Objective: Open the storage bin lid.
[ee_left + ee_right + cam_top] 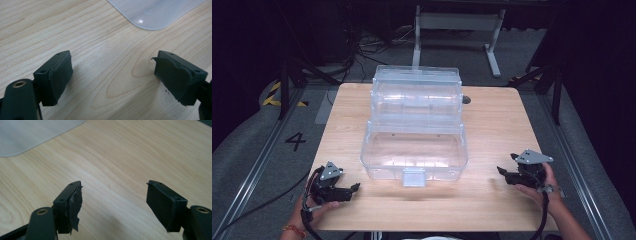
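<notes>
From the high view, the work on the clear plastic box [414, 127] looked barely begun, if begun at all. The box sat in the middle of the counter [492, 125], its tiered upper trays folded back toward the far edge and the deep lower bin facing the person, with a small latch tab at the near wall. The left gripper [354, 188] rested near the counter's near left corner, the right gripper [501, 171] near the near right side; both stood apart from the box, touching nothing. Nothing lay inside the box as far as could be told. A white frame and cables stood on the floor beyond, well out of the way.

In the left gripper view, the jaws stood wide apart and empty over bare wood, with a rounded corner of the box [155, 12] ahead.

In the right gripper view, the jaws were likewise spread and empty, a corner of the box [32, 133] at upper left. Nothing blocked either approach.
</notes>
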### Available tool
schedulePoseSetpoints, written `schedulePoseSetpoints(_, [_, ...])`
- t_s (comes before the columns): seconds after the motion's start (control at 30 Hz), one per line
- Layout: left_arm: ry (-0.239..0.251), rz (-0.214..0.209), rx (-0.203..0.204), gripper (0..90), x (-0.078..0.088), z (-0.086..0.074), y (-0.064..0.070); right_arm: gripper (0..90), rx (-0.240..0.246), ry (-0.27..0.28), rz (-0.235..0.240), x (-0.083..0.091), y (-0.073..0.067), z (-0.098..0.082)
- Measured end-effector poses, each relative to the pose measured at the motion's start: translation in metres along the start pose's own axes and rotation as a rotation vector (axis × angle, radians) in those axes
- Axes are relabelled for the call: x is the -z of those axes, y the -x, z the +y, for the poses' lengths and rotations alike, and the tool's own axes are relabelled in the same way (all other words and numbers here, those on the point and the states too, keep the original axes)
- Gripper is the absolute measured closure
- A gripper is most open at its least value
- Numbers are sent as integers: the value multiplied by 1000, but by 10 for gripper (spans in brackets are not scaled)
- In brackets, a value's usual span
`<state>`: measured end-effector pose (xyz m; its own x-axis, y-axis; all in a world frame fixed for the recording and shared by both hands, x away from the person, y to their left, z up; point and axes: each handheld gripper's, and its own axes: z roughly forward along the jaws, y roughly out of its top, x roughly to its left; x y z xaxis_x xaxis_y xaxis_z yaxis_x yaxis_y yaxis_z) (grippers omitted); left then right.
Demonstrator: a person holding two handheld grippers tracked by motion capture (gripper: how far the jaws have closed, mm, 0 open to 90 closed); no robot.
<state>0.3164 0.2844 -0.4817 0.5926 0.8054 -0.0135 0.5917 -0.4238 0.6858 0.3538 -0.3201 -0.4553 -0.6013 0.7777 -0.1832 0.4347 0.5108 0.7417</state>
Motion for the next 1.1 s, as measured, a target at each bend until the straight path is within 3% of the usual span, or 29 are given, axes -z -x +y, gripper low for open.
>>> schedulePoseSetpoints(0.03, [0, 0, -8, 150, -1, 1, -1, 275, -20, -6, 7, 1, 1, -9])
schedulePoseSetpoints(0.4, [-12, -13, -4, 144, -2, 3, -1, 258, -81, -17, 24, 5, 6, -38])
schedulePoseSetpoints(0.43, [-10, -13, -8, 143, -2, 3, -2, 257, -119, -11, 37, 7, 8, -44])
schedulePoseSetpoints(0.63, [-12, -11, -16, 142, -2, 4, -2, 231, -199, -19, 44, 9, 13, -52])
schedulePoseSetpoints(1.1, [-10, -13, -8, 143, -2, 3, -1, 206, -207, -25, 60, 7, 14, -52])
